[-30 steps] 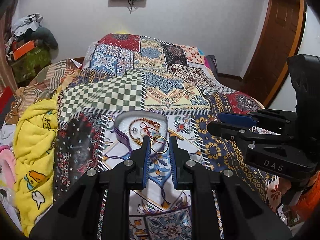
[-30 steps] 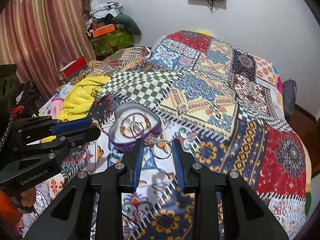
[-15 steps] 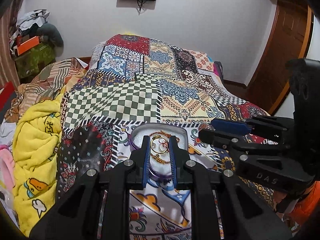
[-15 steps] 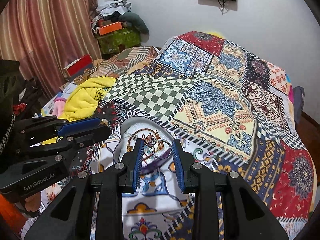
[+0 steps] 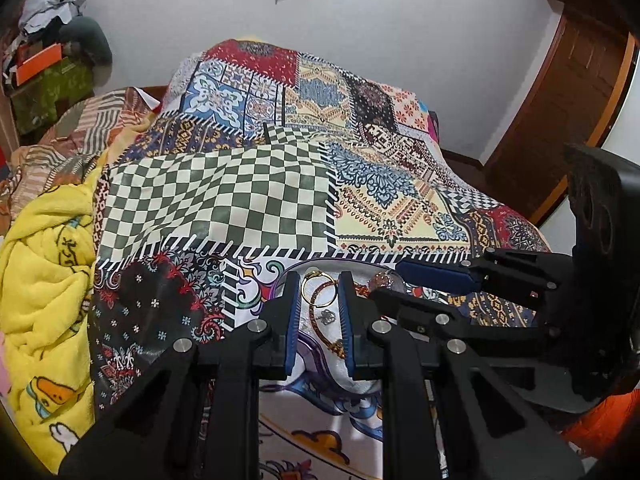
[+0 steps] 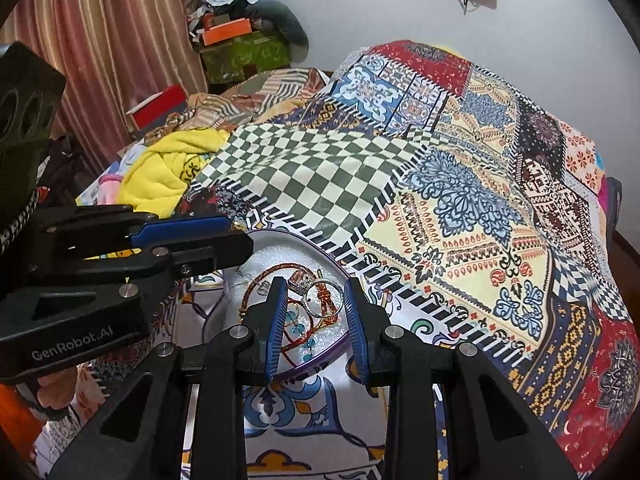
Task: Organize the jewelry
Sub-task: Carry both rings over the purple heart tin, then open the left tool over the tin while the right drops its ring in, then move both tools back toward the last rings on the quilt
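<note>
My left gripper [image 5: 319,282] is shut on a gold ring [image 5: 318,290] and holds it above a heart-shaped tray [image 5: 332,261] with a white lining and purple rim. My right gripper [image 6: 315,283] is shut on a silver ring with a stone [image 6: 320,300] over the same tray [image 6: 320,354]. In the tray lie a red-orange beaded bracelet [image 6: 280,270] and small blue earrings [image 6: 298,330]. The two grippers are close together: the left gripper [image 6: 238,236] reaches in from the left of the right wrist view, and the right gripper [image 5: 386,282] from the right of the left wrist view.
The tray sits on a patchwork bedspread [image 5: 224,200]. A yellow blanket [image 5: 44,280] is bunched at the bed's left edge. Boxes and clothes [image 6: 240,48] pile by the curtain [image 6: 100,40]. A wooden door [image 5: 568,92] stands at the right.
Both grippers have moved forward with their rings, from short of the tray to right over it. The tray now lies under and between the fingers.
</note>
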Tool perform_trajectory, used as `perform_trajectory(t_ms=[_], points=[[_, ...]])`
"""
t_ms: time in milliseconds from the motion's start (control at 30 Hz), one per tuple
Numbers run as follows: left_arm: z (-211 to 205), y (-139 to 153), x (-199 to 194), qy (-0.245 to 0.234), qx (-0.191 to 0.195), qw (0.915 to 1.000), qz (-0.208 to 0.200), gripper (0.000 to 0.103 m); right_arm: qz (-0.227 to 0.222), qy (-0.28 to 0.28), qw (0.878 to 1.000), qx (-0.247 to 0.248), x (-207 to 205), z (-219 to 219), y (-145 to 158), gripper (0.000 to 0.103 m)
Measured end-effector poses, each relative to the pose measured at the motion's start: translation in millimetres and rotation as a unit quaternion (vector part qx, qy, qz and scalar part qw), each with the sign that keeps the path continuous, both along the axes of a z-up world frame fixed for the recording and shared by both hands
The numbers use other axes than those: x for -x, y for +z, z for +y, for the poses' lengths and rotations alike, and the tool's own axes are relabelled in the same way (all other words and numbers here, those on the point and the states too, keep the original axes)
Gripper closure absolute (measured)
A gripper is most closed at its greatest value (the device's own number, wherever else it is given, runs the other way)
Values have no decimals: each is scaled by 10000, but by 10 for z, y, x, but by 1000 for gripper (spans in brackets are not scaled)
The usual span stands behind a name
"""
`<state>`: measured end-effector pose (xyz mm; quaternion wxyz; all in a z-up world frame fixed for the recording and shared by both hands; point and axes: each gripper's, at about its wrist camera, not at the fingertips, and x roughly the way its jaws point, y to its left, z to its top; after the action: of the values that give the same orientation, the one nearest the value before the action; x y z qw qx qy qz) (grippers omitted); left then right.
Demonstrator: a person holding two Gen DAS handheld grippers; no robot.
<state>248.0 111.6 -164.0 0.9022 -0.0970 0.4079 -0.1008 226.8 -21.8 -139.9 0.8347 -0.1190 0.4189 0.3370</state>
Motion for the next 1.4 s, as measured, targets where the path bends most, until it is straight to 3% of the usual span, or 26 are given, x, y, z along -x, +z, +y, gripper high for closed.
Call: perform_trajectory(t_ms=[733, 900, 1000, 1400], points=[[-7, 17, -39, 78, -130, 9999, 24, 86, -85, 143, 9994, 295, 7, 80, -76, 76], [15, 109, 43, 177, -193, 9996, -71, 76, -124, 108, 9994, 307, 33, 65, -33, 73], [22, 189, 106, 217, -237, 9994, -140, 76, -177, 58, 9994, 300, 60, 34, 11, 68], [-110, 415, 383, 278, -443, 9983, -246, 71, -371, -271, 9988, 186, 191, -300, 279, 67]])
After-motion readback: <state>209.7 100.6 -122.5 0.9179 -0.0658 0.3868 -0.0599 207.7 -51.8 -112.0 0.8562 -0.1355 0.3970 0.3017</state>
